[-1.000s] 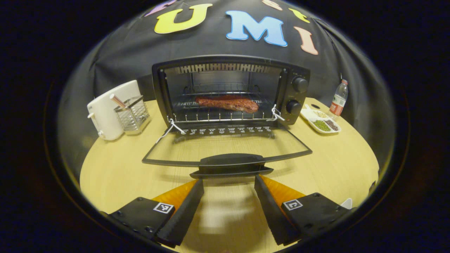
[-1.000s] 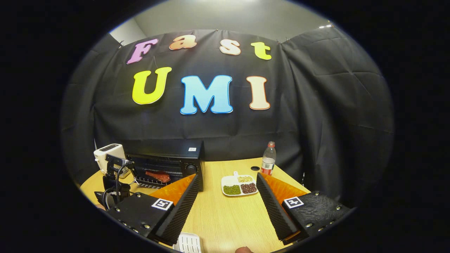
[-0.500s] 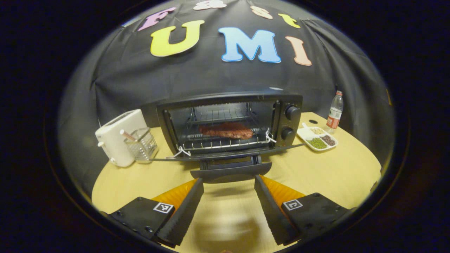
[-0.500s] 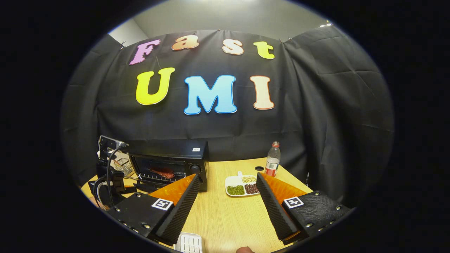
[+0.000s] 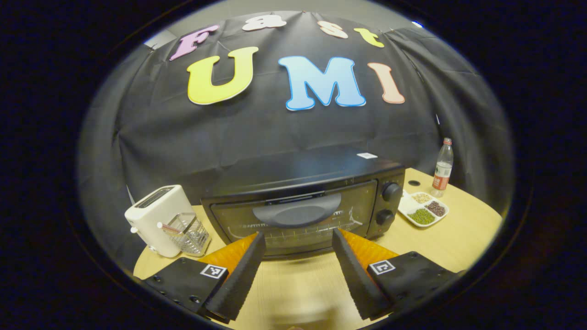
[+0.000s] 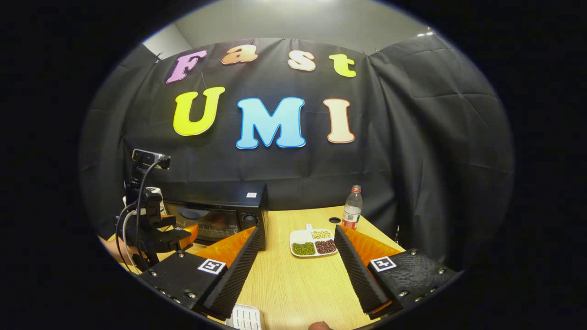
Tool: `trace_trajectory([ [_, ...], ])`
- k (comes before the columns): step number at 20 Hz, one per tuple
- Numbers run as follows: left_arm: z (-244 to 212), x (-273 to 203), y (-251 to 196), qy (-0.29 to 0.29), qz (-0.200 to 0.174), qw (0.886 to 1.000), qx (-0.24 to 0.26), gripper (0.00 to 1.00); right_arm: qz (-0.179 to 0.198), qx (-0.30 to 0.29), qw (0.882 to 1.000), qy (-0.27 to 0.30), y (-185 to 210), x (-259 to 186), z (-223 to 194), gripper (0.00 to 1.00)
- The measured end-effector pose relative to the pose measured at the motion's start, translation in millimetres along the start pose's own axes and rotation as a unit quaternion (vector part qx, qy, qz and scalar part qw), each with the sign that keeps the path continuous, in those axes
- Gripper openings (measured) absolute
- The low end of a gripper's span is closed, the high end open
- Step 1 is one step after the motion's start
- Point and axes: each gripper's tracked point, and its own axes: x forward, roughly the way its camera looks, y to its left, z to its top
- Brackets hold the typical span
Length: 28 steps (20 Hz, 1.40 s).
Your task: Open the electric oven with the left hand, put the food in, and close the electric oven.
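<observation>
Oven point(image 5: 302, 206) on table point(image 5: 458, 238), door point(image 5: 293, 217) looks up | L gripper point(image 5: 296, 238) fingers apart, below handle point(image 5: 297, 214), grip nothing | R gripper point(image 6: 296, 247) fingers apart, idle | risk: I can't confirm latch; if unseated, door drops open.

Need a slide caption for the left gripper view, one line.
Left gripper open just in front of the closed electric oven, its handle above the fingertips; toaster beside it.

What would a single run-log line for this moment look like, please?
oven door: closed | left gripper: open, facing door | right gripper: open, over table
</observation>
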Motion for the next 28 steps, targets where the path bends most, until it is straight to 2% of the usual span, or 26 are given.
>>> trace_trajectory([
  [3, 24.3, -16.7, -9.2, -0.035, -0.010, 0.999, -0.009, 0.97, 0.008, 0.005, 1.000, -0.016, 2.7, -5.3, 12.0, 0.99],
  [6, 58.3, -57.8, -13.9, -0.081, 0.000, 0.997, -0.007, 1.00, 0.031, 0.003, 0.999, -0.037, 4.3, -14.7, 24.8, 0.99],
  [9, 88.5, -108.2, -21.4, -0.116, 0.022, 0.993, -0.019, 0.91, 0.066, 0.001, 0.997, -0.050, 1.4, -29.0, 35.4, 0.99],
  [10, 95.7, -125.2, -23.3, -0.125, 0.033, 0.991, -0.026, 1.00, 0.075, -0.002, 0.996, -0.054, -2.2, -34.0, 38.5, 0.99],
  [11, 100.2, -143.7, -24.6, -0.129, 0.045, 0.990, -0.033, 1.00, 0.082, -0.006, 0.995, -0.056, -7.2, -37.9, 40.0, 0.99],
  [18, 108.1, -257.9, -37.9, -0.152, 0.110, 0.981, -0.049, 1.00, 0.129, -0.006, 0.988, -0.083, -36.3, -82.7, 55.9, 0.98],
  [22, 110.6, -304.6, -36.8, -0.162, 0.124, 0.978, -0.044, 1.00, 0.141, 0.004, 0.986, -0.085, -37.8, -97.5, 54.3, 0.98],
  [27, 108.9, -344.8, -25.2, -0.177, 0.129, 0.975, -0.036, 1.00, 0.136, 0.008, 0.987, -0.088, -31.4, -109.8, 52.3, 0.98],
  [28, 109.1, -350.5, -21.1, -0.179, 0.130, 0.974, -0.038, 0.97, 0.132, 0.006, 0.987, -0.090, -30.7, -111.7, 53.3, 0.98],
])
